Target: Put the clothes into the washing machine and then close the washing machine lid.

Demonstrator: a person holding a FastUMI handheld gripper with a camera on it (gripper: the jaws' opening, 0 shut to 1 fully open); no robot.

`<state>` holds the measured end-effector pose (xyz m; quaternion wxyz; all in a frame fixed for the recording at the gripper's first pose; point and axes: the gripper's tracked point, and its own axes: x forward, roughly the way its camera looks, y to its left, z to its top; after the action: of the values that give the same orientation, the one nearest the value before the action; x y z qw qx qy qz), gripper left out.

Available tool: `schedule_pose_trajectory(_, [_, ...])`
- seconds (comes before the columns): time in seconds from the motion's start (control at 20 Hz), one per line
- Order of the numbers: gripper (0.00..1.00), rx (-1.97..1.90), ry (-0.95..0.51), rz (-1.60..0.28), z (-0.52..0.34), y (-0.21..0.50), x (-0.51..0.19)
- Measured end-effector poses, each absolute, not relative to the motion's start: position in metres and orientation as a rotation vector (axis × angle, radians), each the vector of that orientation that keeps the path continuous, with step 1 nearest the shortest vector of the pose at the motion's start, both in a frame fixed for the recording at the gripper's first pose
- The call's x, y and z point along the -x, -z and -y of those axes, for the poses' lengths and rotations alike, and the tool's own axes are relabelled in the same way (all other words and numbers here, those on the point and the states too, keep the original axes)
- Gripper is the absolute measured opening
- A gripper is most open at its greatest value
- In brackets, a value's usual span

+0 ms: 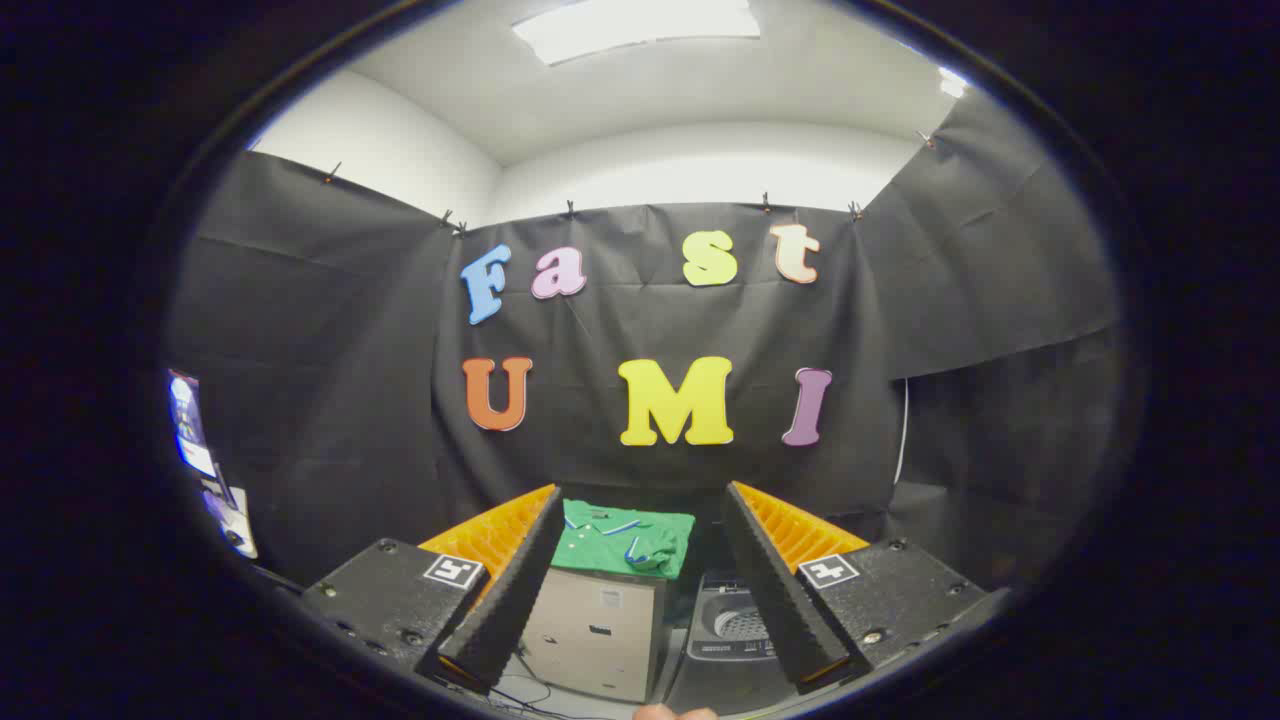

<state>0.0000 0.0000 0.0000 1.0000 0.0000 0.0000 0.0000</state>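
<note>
So the gripper (640, 590) is wide open with nothing in it, hanging back from everything and looking across the booth. The shirt (622, 540), green and folded, sits on top of a pale box (597, 630), and from here it shows right in the gap between the two fingers, well beyond their tips. The washer (735, 630) is just beside the box on its right side, lid up as far as I can tell, with the drum visible down inside. A bit of someone's finger (675, 712) shows at the very bottom.

Nothing's been grabbed yet, so I'd say the step in hand is the approach and pick. My take on doing it well: keep the fingers spread like they are and come in over the shirt's near edge, then drop down so one finger slides along the box top and the other lands on the fabric. It's a folded shirt, so pinching just the top layer will likely let it unfold and drag as you lift. Better to bite a thick bunch near the middle fold, getting several layers at once.

Lift high enough to clear the box edge before swinging right, since the washer opening is close and a dangling sleeve could catch on its rim. Drop it deep in the drum so nothing hangs out when the lid goes down.
</note>
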Motion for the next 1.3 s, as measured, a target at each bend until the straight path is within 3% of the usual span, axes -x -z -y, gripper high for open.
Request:
schedule_pose_trajectory(0.75, [0.99, 0.017, 0.053, -0.017, 0.000, 0.005, 0.000])
schedule_pose_trajectory(1.3, [1.00, -0.018, 0.053, -0.292, -0.056, 0.056, -0.080])
